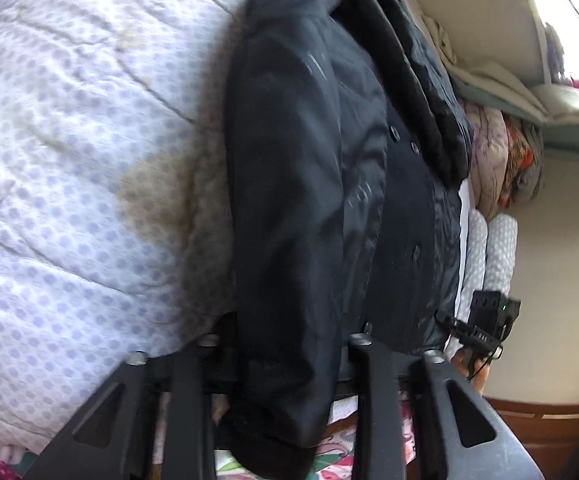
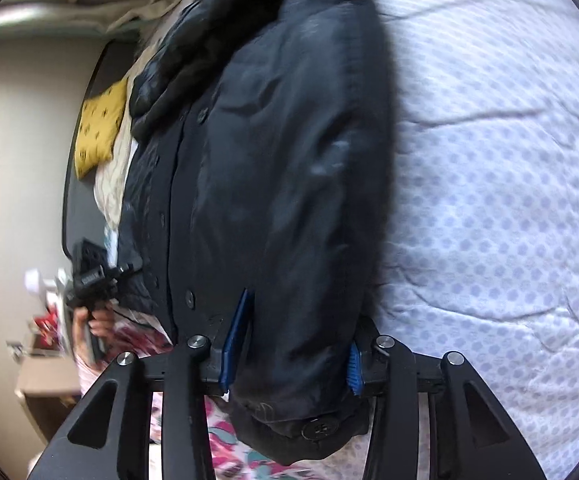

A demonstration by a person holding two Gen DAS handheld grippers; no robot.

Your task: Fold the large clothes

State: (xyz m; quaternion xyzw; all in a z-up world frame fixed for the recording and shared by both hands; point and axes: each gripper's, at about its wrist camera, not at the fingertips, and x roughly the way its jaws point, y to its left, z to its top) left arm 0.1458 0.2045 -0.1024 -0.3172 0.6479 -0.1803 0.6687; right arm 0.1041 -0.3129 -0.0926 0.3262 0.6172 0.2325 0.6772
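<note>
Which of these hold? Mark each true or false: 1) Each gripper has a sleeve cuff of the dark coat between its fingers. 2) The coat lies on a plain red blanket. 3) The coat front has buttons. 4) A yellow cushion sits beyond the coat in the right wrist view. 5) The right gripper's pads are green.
1) True: the left gripper and the right gripper each close on a sleeve cuff of the dark coat.
2) False: it lies on a white quilt with pale purple dots.
3) True: a row of buttons runs down the front.
4) True: the yellow cushion lies past the collar.
5) False: the pads are blue.
</note>
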